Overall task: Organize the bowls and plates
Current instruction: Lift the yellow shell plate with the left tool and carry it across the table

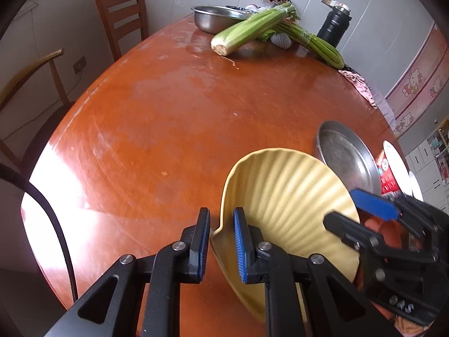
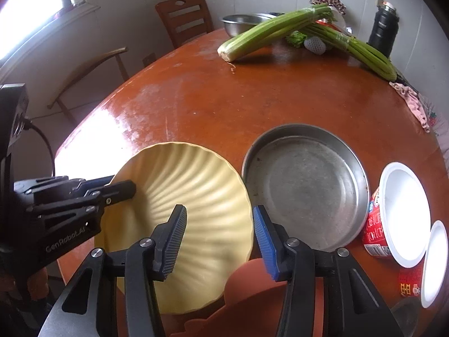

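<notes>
Both grippers clamp the yellow ribbed plate (image 2: 196, 196): the left gripper (image 1: 221, 241) on its left rim, the right gripper (image 2: 220, 238) on its right rim. The plate is tilted, just left of the metal pan (image 2: 306, 188).

The broad reddish-brown wooden surface (image 1: 157, 129) lies bare left of and beyond the ribbed yellow plate (image 2: 196, 210). To the right, a round steel pan (image 2: 306, 188) and white paper cups (image 2: 404, 213) crowd passage; celery bundles (image 2: 266, 32) block the far edge.
</notes>
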A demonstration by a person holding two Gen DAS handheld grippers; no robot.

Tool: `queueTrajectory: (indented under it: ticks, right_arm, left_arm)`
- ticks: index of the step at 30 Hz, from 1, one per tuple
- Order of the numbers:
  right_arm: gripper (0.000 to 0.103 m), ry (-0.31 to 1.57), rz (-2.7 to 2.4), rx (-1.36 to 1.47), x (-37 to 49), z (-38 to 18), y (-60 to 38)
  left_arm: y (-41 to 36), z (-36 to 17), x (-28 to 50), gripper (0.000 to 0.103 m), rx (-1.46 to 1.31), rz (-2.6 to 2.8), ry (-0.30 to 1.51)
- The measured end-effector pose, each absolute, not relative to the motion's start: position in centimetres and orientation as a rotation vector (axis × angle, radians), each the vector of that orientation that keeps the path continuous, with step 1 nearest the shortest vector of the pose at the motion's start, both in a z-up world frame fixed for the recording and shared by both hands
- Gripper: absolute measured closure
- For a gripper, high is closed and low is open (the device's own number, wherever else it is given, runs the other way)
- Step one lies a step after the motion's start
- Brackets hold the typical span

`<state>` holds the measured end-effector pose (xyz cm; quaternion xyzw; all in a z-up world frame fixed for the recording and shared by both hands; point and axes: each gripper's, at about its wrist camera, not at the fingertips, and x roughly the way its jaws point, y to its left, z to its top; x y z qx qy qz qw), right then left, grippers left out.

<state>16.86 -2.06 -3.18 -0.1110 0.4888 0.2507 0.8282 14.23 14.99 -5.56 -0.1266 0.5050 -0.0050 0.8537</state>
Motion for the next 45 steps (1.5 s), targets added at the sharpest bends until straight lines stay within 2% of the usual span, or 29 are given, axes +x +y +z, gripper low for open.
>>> queueTrajectory:
  ticks: [15, 36, 45]
  right_arm:
    - [0.052, 1.046, 0.623, -0.252, 15.7, -3.0, 0.5]
    - [0.05, 1.074, 0.689, -0.196, 14.7, -2.6, 3.6]
    - [0.05, 1.096, 0.748, -0.091, 14.0, -2.4, 3.8]
  left_arm:
    - [18.4, -5.6, 18.3, 0.078, -0.246, 0.006, 1.061]
    - [18.9, -5.2, 23.1, 0.063, -0.14, -0.014, 1.041]
    - [19.7, -5.4, 22.9, 0.062, -0.18, -0.023, 1.042]
